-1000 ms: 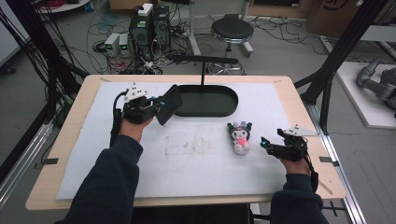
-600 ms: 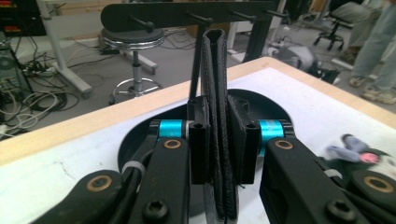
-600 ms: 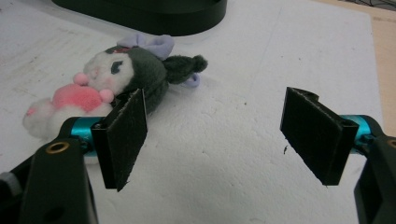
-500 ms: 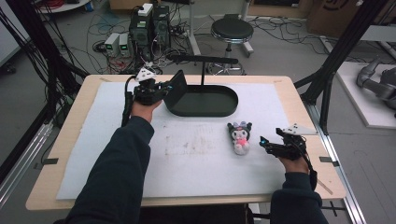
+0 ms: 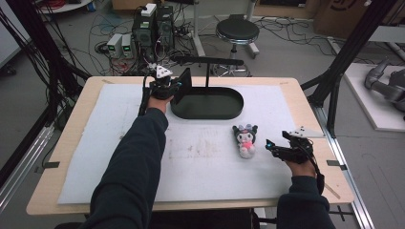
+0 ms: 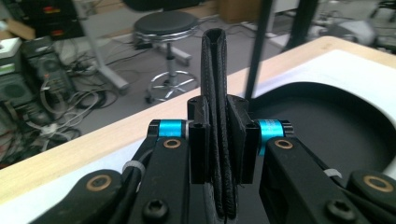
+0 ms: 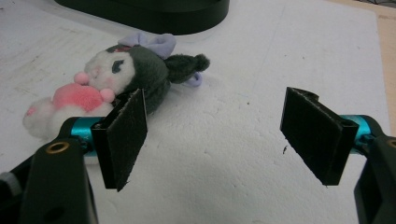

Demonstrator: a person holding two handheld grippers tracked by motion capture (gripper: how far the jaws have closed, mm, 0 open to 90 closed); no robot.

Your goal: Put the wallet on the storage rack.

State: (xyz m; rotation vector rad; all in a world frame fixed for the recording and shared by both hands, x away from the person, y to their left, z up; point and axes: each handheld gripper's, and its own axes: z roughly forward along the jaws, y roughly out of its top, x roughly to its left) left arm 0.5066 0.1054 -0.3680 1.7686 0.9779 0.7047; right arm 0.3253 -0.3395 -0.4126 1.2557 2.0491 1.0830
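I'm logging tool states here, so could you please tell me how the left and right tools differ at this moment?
The left tool is shut on a flat black pouch, while the right tool is open and holds nothing. The left is raised beside the black oval tray; the right sits low near the plush toy. Both have black jaws.

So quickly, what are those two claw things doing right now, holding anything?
Left gripper: closed on the black flat pouch, held upright beside the black oval tray.
Right gripper: open, holding nothing, next to the plush toy.

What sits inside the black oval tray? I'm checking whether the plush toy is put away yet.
The black oval tray looks empty apart from its upright post; the plush toy lies outside on the white mat. The black flap hides the tray's left end.
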